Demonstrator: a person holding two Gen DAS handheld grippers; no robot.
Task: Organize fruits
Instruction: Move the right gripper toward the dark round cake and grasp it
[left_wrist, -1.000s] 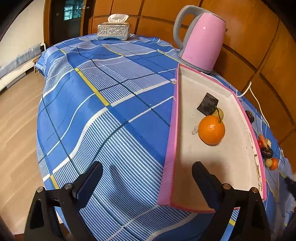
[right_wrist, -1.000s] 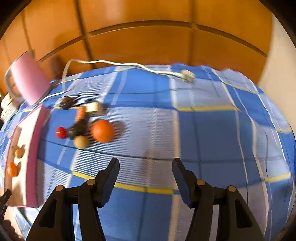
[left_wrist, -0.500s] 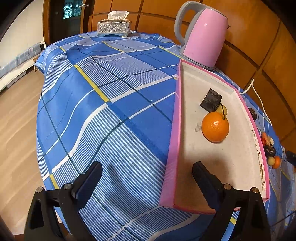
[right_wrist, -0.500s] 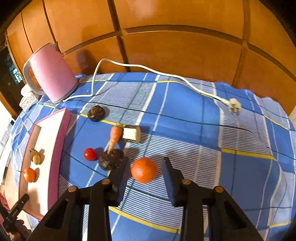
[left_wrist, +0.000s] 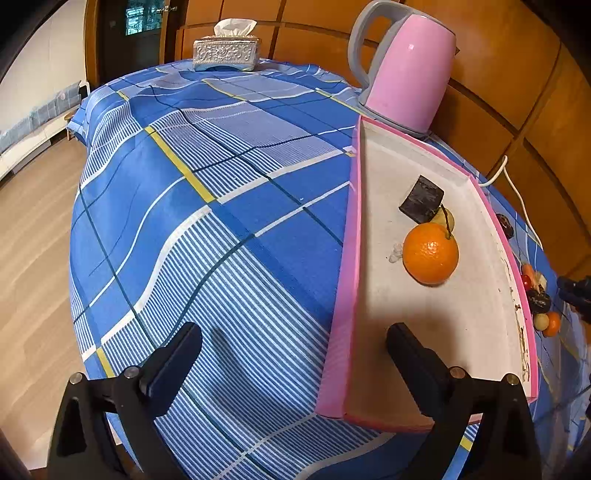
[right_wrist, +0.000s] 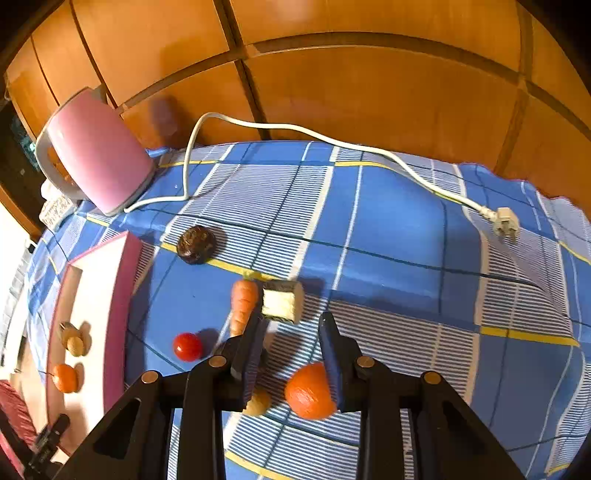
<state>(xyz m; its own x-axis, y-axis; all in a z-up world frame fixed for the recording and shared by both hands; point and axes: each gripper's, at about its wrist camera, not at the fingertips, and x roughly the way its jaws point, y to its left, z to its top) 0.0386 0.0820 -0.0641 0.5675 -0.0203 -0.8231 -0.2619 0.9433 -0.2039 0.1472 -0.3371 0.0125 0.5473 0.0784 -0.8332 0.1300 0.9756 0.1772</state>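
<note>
A pink-rimmed tray (left_wrist: 345, 295) holds an orange (left_wrist: 430, 253), a small yellow-green fruit (left_wrist: 443, 217) and a dark block (left_wrist: 422, 199). My left gripper (left_wrist: 295, 354) is open, straddling the tray's left rim. In the right wrist view, loose items lie on the blue cloth: an orange (right_wrist: 308, 391), a carrot (right_wrist: 243, 304), a red tomato (right_wrist: 188, 346), a white chunk (right_wrist: 281, 301), a dark round fruit (right_wrist: 195, 244), a tan ball (right_wrist: 257, 403). My right gripper (right_wrist: 291, 325) is open, low over this pile; the orange sits under its right finger.
A pink kettle (left_wrist: 404, 70) stands behind the tray, its white cord and plug (right_wrist: 504, 223) trailing across the cloth. A tissue box (left_wrist: 226, 53) sits at the far end. Wood panelling runs along the table's far side. The tray also shows at left in the right wrist view (right_wrist: 116, 295).
My right gripper has moved forward and down over the fruit pile and its jaws have narrowed; the orange now lies under its right finger. The left gripper has barely moved.
</note>
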